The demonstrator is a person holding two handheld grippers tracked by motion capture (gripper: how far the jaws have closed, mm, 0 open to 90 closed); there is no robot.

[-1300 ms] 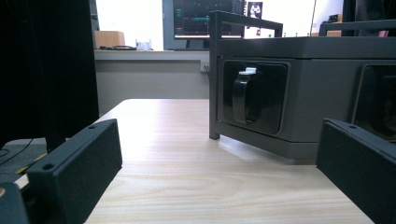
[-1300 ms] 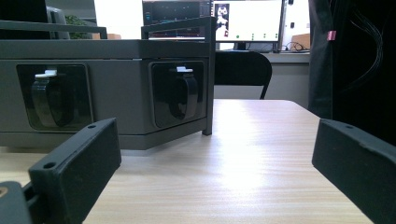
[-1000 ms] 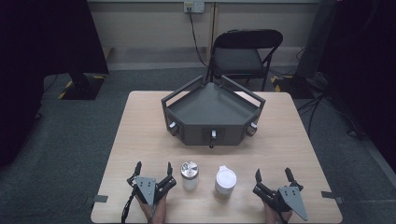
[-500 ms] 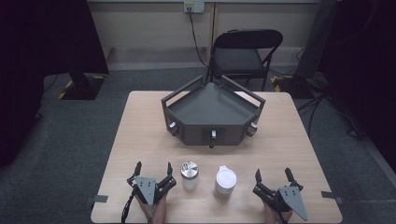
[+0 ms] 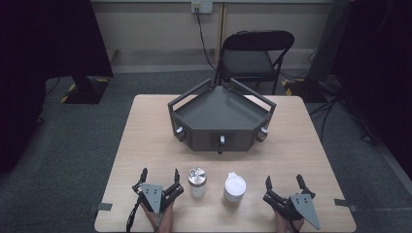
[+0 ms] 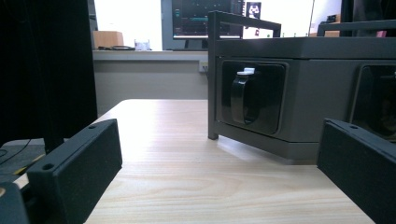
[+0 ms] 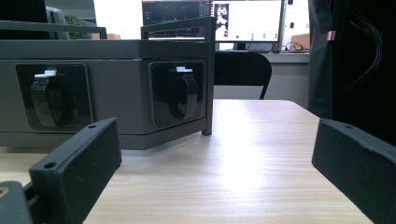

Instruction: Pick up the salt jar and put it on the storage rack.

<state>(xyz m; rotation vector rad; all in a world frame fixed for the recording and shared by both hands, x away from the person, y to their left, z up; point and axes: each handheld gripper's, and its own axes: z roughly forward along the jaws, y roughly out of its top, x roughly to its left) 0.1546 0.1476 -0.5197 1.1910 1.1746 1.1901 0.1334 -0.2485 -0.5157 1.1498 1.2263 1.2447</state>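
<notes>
Near the table's front edge stand two small jars: one with a shiny metal lid [image 5: 197, 178] on the left and one with a white lid [image 5: 235, 187] on the right. My left gripper [image 5: 160, 173] rests on the table just left of the metal-lidded jar, jaws wide open and empty. My right gripper [image 5: 283, 181] rests right of the white-lidded jar, also open and empty. In the left gripper view my gripper [image 6: 219, 163] looks over bare wood toward the dark tray stand [image 6: 299, 84]. The right gripper [image 7: 215, 163] faces the same stand [image 7: 107, 88].
A dark grey angular tray stand [image 5: 221, 116] with railings and three front knobs sits at the table's middle back. A black folding chair [image 5: 255, 58] stands behind the light wooden table [image 5: 145, 136]. Tape marks sit at the table's front corners.
</notes>
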